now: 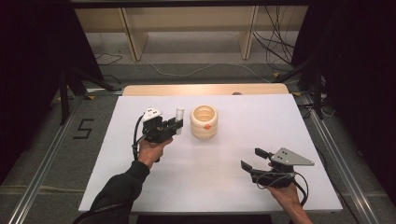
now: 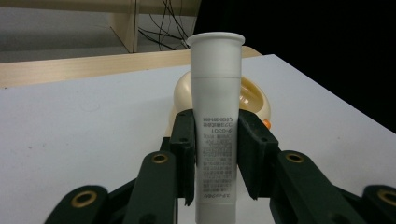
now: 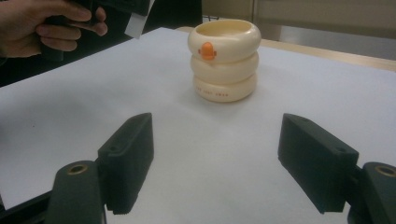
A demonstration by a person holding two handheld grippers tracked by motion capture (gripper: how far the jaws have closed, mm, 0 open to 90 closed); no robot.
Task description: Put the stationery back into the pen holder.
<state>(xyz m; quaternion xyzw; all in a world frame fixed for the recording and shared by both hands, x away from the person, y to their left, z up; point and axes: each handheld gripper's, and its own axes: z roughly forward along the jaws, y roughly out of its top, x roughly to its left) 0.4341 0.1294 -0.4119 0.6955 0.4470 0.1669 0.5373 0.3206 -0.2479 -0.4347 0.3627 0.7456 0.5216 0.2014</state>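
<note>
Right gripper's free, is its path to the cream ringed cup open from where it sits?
Probably yes: the right gripper is open and bare white table lies between it and the cup.

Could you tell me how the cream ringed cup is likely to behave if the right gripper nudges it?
The cream ringed plastic cup looks hollow, so probably light. Its wide base suggests sliding rather than tipping. Its glossy, bulging rings may slip between the fingers.

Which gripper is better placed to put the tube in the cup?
Left. The left gripper is already shut on the white tube, right beside the cream ringed cup. The right gripper sits open, farther from the cup.
</note>
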